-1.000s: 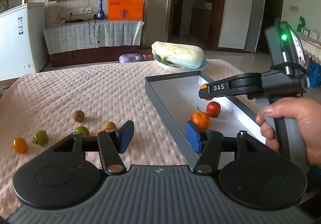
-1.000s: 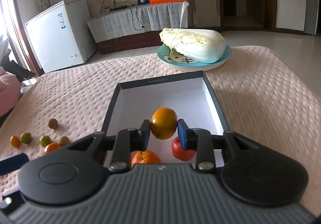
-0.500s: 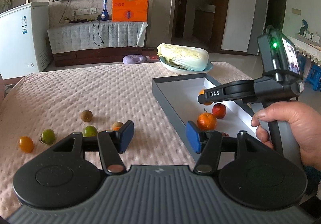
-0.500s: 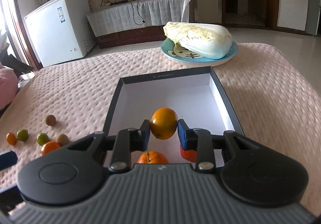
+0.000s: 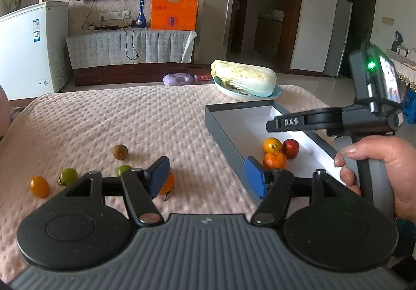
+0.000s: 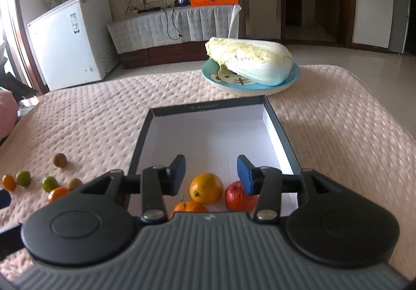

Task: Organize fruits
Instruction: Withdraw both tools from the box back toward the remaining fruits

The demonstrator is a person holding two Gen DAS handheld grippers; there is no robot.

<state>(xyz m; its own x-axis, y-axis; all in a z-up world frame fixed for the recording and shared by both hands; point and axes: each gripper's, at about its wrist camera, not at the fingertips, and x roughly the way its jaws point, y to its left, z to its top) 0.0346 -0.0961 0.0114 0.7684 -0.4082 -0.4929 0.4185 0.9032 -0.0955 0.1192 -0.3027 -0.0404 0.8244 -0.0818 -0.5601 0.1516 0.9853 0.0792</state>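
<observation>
Fruits sit partly in the dark-walled tray (image 6: 283,131), partly loose on the pink quilted cover (image 5: 145,118).

In the tray's near end an orange (image 6: 205,188), a stemmed tangerine (image 6: 189,207) and a red apple (image 6: 238,197) cluster close together; the white floor beyond them up to the far wall lies bare, and a plate with a cabbage (image 6: 249,62) stands just past that wall. The right gripper (image 6: 211,175) hovers above the three, pitched downward, its jaws opening with nothing pressed between the pads, the orange resting free below them. A hand (image 5: 382,173) grips its handle at the tray's right edge. The left gripper (image 5: 206,178) points downward over the cover just left of the tray, jaws opening and empty. Left of it lie a brown kiwi (image 5: 120,151), two green fruits (image 5: 68,175) and small orange ones (image 5: 39,186), with wide bare cover behind them.
</observation>
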